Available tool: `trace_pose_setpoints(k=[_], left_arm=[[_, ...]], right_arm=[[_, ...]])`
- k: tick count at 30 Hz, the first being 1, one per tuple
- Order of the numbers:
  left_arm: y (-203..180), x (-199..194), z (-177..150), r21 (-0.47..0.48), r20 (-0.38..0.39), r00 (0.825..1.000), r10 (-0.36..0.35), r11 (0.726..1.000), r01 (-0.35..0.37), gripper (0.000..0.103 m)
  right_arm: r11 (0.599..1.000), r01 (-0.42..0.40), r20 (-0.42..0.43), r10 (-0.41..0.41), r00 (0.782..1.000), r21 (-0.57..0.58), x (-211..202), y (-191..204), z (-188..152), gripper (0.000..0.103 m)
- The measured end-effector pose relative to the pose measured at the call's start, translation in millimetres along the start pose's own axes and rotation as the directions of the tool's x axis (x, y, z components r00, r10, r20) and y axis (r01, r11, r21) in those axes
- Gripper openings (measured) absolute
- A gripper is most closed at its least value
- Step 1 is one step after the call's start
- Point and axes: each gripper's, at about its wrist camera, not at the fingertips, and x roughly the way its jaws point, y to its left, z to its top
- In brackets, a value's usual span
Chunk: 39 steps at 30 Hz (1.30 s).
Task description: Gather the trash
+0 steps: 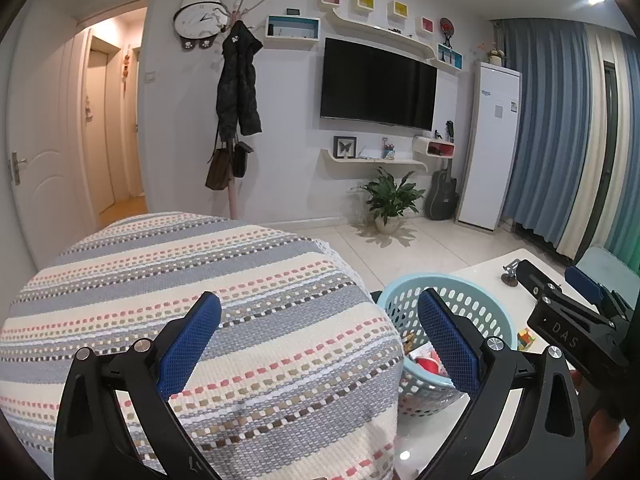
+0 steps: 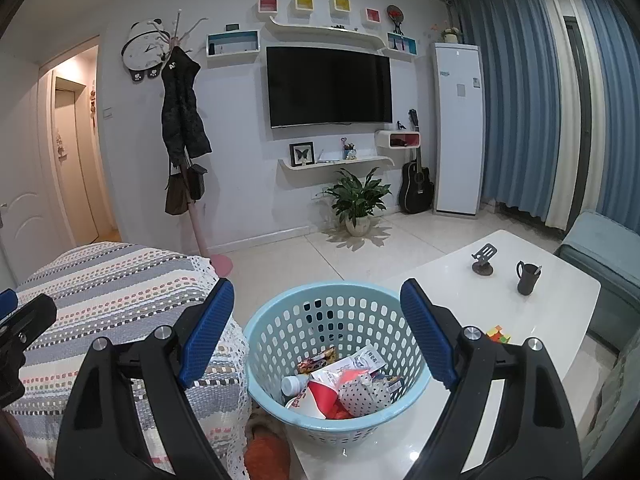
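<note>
Both grippers spread wide, holding nothing.
The left gripper (image 1: 320, 332) hides part of the basket (image 2: 280, 320); the right gripper (image 2: 318, 316) frames its jumbled, hard-to-identify trash (image 2: 340, 384).

Both views aimed toward wall-mounted television (image 1: 378, 84) (image 2: 329, 86). Left wrist view set close above striped cover (image 1: 200, 280); right wrist view close above blue basket (image 2: 256, 344). Basket, cover, television wall shared.

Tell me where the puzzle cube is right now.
In the right wrist view the puzzle cube lies on the white table, right of the blue basket, nearer than the dark mug.
</note>
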Motion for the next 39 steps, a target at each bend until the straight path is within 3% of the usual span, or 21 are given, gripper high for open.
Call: trace_pose_setpoints(k=[39], left_arm=[[3,-11,3,0.009,0.035,0.999,0.028,1.000,-0.028,0.095]], right_arm=[[1.000,-0.004,-0.003,0.004,1.000,0.008,-9,0,4,0.084]])
